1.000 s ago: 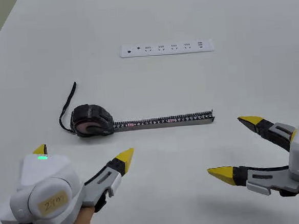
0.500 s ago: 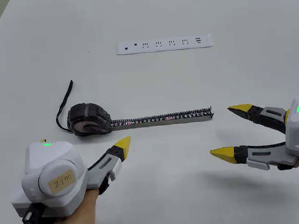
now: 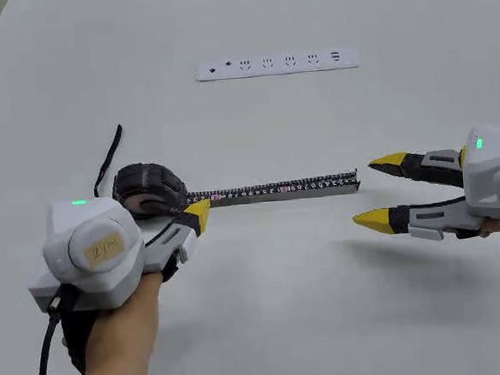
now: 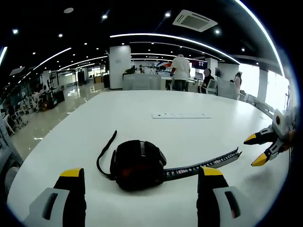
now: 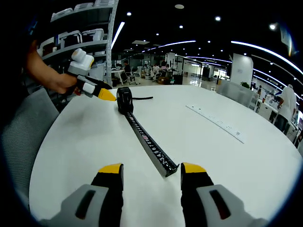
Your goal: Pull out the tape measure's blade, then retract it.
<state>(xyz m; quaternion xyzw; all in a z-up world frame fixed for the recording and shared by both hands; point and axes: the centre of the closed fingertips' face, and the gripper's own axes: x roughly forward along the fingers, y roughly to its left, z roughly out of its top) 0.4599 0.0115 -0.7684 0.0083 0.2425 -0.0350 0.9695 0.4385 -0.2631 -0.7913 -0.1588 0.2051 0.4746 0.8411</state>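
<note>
Left gripper (image 4: 139,172) and right gripper (image 3: 379,191), fingers (image 3: 377,221) wide and empty, flanked the tape (image 3: 150,188); retraction would need its blade (image 3: 276,188) guided slowly.

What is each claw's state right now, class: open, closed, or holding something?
Left claw: open, holding nothing, facing the tape measure case.
Right claw: open, holding nothing, near the blade's tip.
</note>
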